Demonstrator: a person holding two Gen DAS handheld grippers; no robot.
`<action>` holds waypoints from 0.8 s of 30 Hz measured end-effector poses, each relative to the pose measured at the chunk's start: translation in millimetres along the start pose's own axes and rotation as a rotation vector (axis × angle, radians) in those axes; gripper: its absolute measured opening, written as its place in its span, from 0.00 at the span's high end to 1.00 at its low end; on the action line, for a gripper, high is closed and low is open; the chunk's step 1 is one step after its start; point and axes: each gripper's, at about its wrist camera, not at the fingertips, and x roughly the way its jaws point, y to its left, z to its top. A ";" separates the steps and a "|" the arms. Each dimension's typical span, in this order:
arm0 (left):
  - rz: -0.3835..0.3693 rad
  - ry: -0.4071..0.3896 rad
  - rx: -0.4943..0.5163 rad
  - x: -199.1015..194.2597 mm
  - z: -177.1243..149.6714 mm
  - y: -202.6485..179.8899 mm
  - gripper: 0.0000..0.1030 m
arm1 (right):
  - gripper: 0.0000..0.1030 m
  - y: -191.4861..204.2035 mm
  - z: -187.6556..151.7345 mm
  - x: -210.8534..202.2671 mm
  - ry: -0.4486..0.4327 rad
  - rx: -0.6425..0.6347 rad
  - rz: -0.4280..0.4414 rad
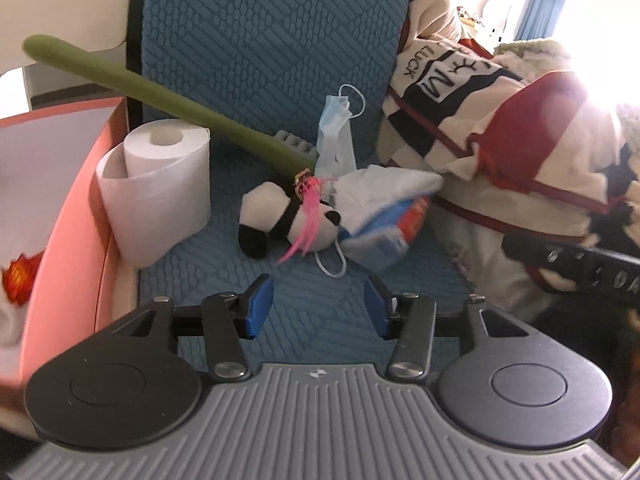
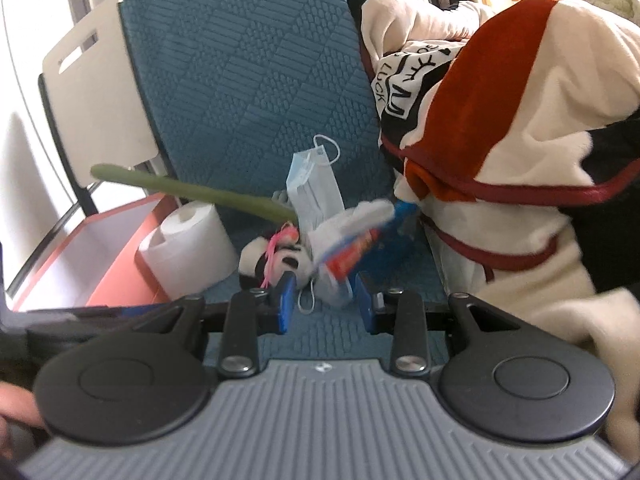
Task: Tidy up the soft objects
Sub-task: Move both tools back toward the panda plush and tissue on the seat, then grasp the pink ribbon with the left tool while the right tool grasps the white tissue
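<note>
A small panda plush [image 1: 280,220] [image 2: 276,266] with a long green stalk [image 1: 160,96] [image 2: 192,196] and pink tassel lies on the blue seat cushion [image 1: 256,40] [image 2: 248,80]. Blue face masks [image 1: 334,136] [image 2: 314,196] lean behind it, and a white, red and blue tissue pack [image 1: 384,216] [image 2: 348,248] lies to its right. My left gripper [image 1: 318,304] is open and empty, just short of the panda. My right gripper [image 2: 326,302] is open, its left fingertip [image 2: 286,300] close to the panda, with the tissue pack just beyond its gap.
A toilet paper roll [image 1: 160,184] [image 2: 192,248] stands left of the panda. A salmon-pink box [image 1: 68,220] [image 2: 100,256] sits at the far left. A white, red and black blanket [image 1: 500,148] [image 2: 520,140] is piled on the right. A white chair back [image 2: 100,92] stands behind the cushion.
</note>
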 end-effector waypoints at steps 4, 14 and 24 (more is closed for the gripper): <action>0.007 -0.018 0.009 25.5 8.8 7.9 0.42 | 0.65 3.4 7.0 22.6 -0.024 -0.001 -0.022; -0.031 -0.063 0.017 77.1 33.3 10.0 0.42 | 0.57 18.0 22.5 76.6 -0.048 -0.056 -0.109; -0.051 -0.073 -0.041 118.2 67.1 20.4 0.43 | 0.56 29.3 39.4 133.3 -0.038 -0.173 -0.229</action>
